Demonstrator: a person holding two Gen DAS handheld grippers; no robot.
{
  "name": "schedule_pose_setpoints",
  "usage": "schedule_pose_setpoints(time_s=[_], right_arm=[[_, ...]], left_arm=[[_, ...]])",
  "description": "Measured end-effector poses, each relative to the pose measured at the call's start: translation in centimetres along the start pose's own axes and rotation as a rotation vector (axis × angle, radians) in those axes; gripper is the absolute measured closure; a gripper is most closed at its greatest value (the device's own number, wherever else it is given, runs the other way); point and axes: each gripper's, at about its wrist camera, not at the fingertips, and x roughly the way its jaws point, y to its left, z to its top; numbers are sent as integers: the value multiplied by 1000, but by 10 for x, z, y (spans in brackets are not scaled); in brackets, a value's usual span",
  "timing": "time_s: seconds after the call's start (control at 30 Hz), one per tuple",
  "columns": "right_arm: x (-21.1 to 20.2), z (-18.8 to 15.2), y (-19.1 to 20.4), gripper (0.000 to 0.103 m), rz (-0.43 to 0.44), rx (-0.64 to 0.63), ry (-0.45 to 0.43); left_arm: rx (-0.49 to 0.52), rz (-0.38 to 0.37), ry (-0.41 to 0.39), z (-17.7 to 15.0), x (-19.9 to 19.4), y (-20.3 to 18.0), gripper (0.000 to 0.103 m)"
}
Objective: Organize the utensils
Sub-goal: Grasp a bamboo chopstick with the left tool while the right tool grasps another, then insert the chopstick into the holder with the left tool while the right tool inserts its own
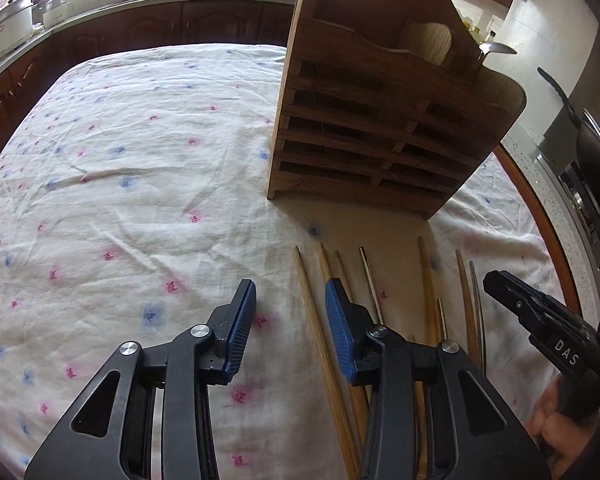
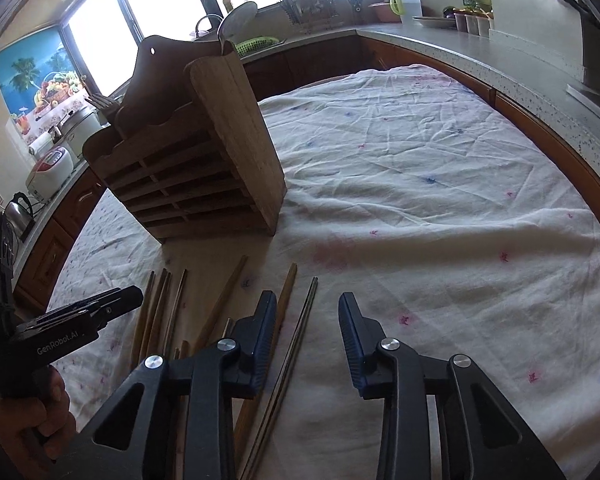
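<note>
You held left gripper (image 1: 290, 320) and right gripper (image 2: 308, 334) apart, empty | chopsticks (image 1: 324, 340) lay loose (awaiting sorting) before wooden holder (image 1: 380, 120).

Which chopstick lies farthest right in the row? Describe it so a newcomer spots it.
Find the wooden utensil holder standing on the white floral tablecloth; the chopsticks are laid out in front of it. The rightmost is the dark pair, lying between the fingers of the right tool. Its neighbours are paler wood.
</note>
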Motion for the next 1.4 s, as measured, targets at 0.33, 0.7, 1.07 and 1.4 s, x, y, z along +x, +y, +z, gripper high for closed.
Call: schedule_pose_setpoints(time_s=[0.33,0.7,1.07,1.4], right_arm=[[13,-2,18,95,-125,-126,-4],[-32,-5,10,99,24,-17,-62],[-120,10,26,99,115,-40,-241],[-175,34,40,99,150,-76,-385]], left_arm=[[121,106,-48,-5,5,-21,95],[-12,-62,-79,-15,-41,19,99],[-57,-190,-270,-15,-148,29,99],[-51,-220,-395,-10,-196,24,99]])
